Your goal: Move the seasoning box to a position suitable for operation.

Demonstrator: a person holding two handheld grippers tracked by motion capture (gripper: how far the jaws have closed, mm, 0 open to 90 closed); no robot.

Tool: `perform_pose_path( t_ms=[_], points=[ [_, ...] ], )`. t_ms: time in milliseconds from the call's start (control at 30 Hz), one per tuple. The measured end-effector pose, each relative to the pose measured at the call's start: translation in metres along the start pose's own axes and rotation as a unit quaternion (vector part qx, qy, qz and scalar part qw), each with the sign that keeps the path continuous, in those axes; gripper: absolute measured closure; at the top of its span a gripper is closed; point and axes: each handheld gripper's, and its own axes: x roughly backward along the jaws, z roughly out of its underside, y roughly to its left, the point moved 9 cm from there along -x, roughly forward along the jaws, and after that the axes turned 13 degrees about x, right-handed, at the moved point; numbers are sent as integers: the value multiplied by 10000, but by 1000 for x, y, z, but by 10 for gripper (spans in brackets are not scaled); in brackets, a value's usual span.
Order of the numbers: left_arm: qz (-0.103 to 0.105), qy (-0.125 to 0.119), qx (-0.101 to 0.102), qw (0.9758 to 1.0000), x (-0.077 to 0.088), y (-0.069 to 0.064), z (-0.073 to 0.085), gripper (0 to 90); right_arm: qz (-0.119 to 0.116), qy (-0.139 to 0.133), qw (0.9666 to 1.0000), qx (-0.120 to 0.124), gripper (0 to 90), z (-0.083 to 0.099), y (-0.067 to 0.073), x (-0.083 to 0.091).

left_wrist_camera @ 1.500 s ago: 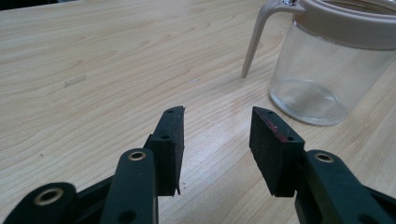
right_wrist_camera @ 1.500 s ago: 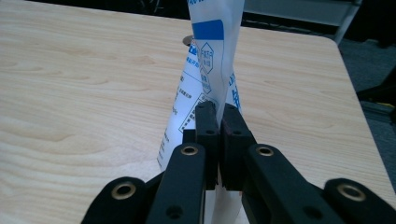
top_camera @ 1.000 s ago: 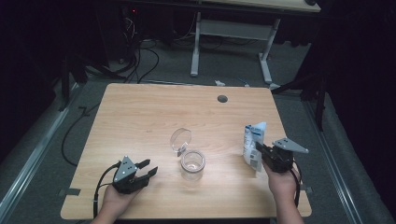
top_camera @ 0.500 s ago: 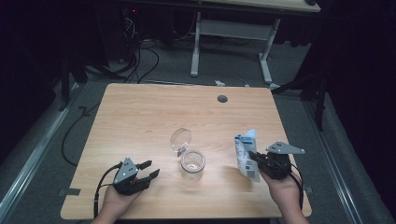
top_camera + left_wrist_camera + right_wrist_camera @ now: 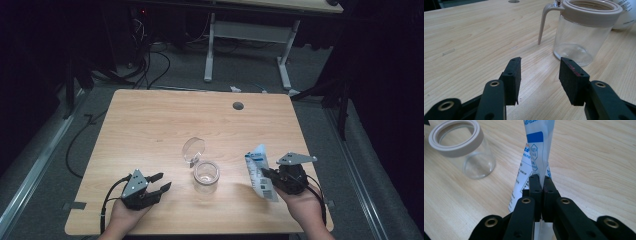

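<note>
Pinching a white-and-blue pouch (image 5: pixel 260 175) just right of the open glass jar (image 5: pixel 206 176), the right gripper (image 5: pixel 270 177) is clamped tight; the left gripper (image 5: pixel 156 186) waits left of it, jaws apart, empty. Jar looks empty: filling seems left.

A light wood-grain top is seen on the table (image 5: pixel 150 130), with one dark round hole. The jar (image 5: pixel 206 176) is made of clear glass, topped by a beige rim, its lid (image 5: pixel 193 149) see-through too. The pouch (image 5: pixel 261 172) is printed white with blue blocks and small dark text. Both grippers (image 5: pixel 150 187) (image 5: pixel 272 177) are finished in black, grey plates on top
</note>
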Motion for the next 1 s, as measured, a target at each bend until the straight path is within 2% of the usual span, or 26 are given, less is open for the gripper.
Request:
perform_pose_path(
  t_ms=[67,333,433,633,733,1000],
  points=[
    [11,-9,-7,10000,0,-1,0,527,-70,135,9999,57,893,-1,3,1],
    [43,-18,-37,10000,0,-3,0,526,-184,396,9988,228,895,-5,8,4],
    [54,-30,-55,10000,1,-4,0,523,-259,577,9974,332,897,-6,9,5],
    [65,-23,-89,9999,0,-5,0,520,-342,837,9951,387,899,-6,11,6],
    [65,-25,-89,9999,0,-5,0,519,-396,864,9948,372,899,-7,11,7],
    [97,-5,-110,9999,-1,-8,2,518,-529,1171,9909,388,899,-8,14,9]
  ],
)
